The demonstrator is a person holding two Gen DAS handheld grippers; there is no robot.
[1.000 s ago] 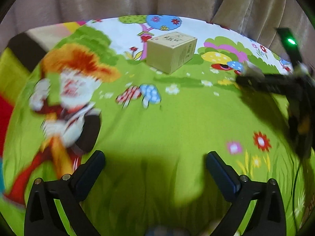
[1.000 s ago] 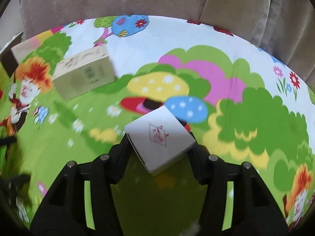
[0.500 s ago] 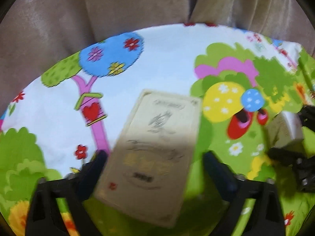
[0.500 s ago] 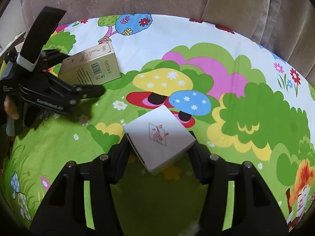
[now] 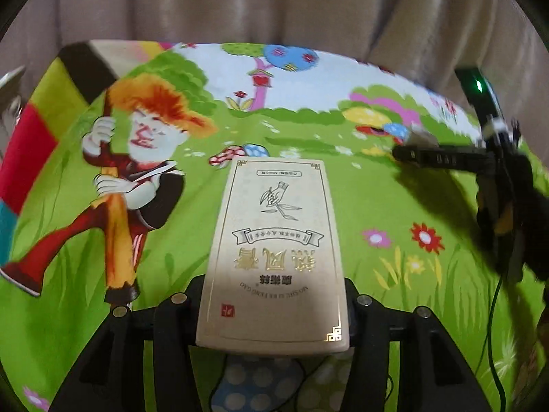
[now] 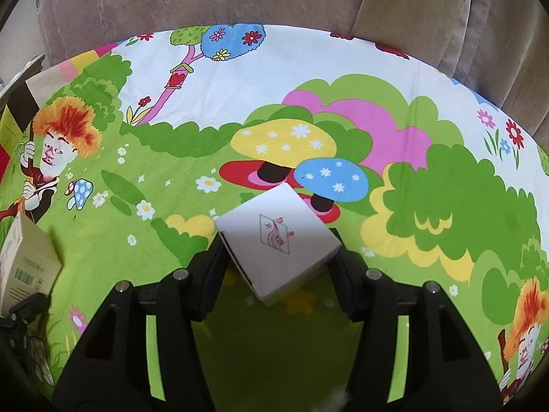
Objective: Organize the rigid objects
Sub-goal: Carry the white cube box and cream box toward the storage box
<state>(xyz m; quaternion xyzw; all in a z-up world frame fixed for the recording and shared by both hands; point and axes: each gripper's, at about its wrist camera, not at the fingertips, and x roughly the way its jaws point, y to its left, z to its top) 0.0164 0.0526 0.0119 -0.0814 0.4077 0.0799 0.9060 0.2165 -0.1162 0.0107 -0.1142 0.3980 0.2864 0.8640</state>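
In the left wrist view, the left tool (image 5: 274,312) has just been closing, and the beige box (image 5: 274,250) is now between its jaws. The jaws press on the two long sides near the closer end, so the box stands out forward, with its printed face up. I think this grip was chosen because the box is narrow across and long ahead, so the narrow way fits the jaws. The box seems to be lifted above the surface (image 5: 394,226), which is covered by a cartoon cloth, but I cannot tell how high. At the right edge the right tool (image 5: 411,147) is seen from the side, blurred.

In the right wrist view, the right tool (image 6: 278,267) holds the white box (image 6: 278,237), with the jaws half closed on it. The box is turned, so the jaws press near two opposite corners and not on flat sides. This grip looks less sure to me; the box could turn between the pads. At the left edge, one end of the beige box (image 6: 24,261) shows, well apart from the white one. Both boxes are in the tools, so I judge that the next step is to put them down in order, perhaps side by side.
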